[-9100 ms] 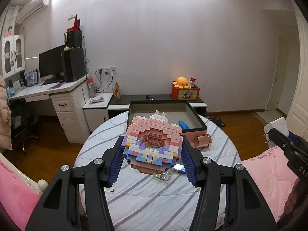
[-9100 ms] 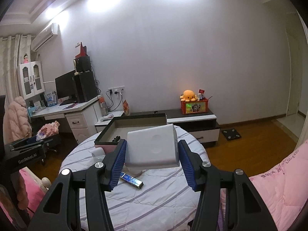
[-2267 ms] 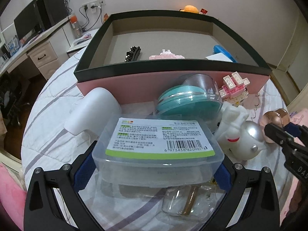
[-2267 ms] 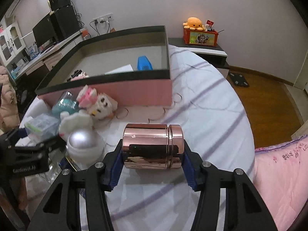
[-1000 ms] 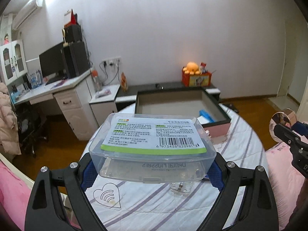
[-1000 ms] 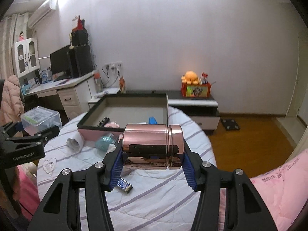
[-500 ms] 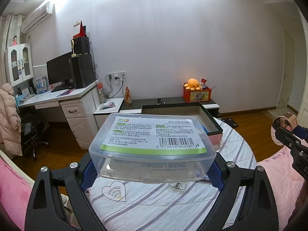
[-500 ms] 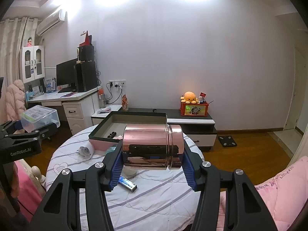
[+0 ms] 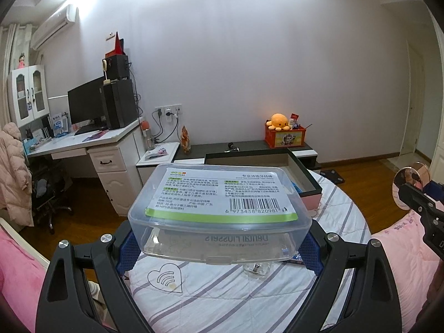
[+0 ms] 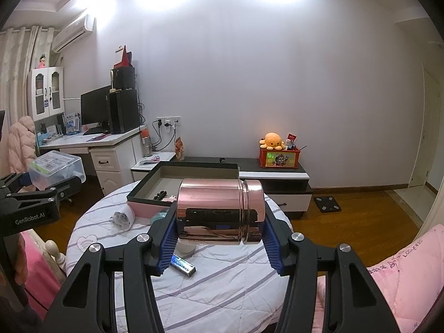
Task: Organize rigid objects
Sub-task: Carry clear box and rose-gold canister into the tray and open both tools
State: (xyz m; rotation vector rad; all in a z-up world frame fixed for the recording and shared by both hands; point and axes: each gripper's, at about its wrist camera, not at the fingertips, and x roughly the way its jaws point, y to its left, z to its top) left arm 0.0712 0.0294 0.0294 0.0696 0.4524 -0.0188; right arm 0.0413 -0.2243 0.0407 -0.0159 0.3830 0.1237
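Left gripper (image 9: 217, 245) clamps a light, stiff clear plastic box (image 9: 217, 211) by its ends; right gripper (image 10: 220, 245) clamps a slippery, mirror-smooth copper canister (image 10: 220, 215) endwise, above the table (image 10: 222, 283).

Home bedroom: pink bedding (image 10: 402, 274), computer desk (image 9: 83, 144)

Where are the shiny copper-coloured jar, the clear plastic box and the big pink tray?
copper jar (image 10: 219, 211): right wrist view, middle of its side.
clear plastic box (image 9: 222, 194): left wrist view, labelled lid.
pink tray (image 10: 144, 208): right wrist view, pink outer wall.
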